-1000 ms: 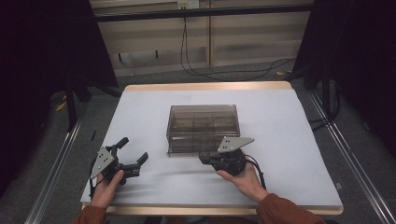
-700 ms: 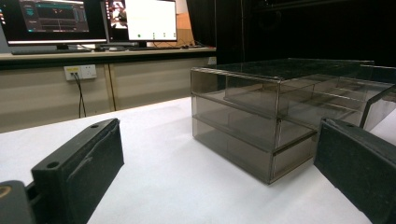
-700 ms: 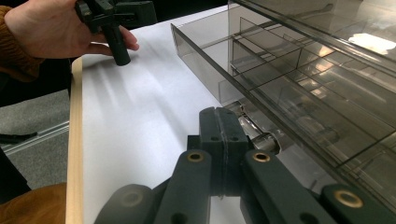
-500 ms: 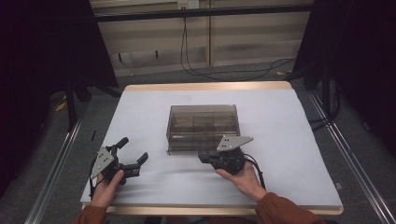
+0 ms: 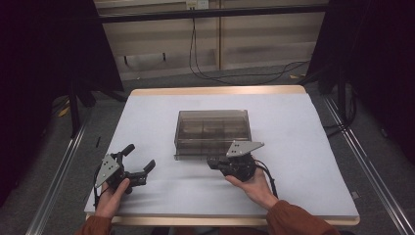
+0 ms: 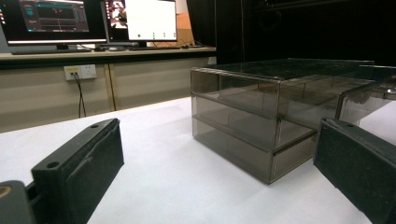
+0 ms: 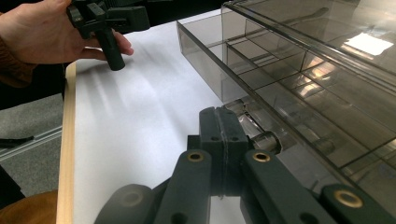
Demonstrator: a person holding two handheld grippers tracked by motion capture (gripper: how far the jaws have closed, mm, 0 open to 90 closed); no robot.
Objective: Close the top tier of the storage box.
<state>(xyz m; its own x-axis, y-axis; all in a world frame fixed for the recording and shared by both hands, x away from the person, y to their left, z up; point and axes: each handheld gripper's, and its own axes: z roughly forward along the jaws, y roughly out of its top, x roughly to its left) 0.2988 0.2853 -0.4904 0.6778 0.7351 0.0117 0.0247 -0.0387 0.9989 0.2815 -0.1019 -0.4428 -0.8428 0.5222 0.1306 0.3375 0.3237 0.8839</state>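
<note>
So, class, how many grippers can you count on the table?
2. The left gripper rests near the table's front left, open; the right gripper sits shut at the smoky plastic drawer box's front.

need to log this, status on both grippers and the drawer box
Left gripper open, resting on table. Right gripper shut, at drawer box front, lower drawer. Nothing in the way.

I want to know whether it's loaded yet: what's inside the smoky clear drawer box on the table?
Through the tinted walls of the drawer box only empty divided compartments show; nothing lies in those visible. The right gripper, fingers shut, sits at its lower front, hiding part of that drawer.
</note>
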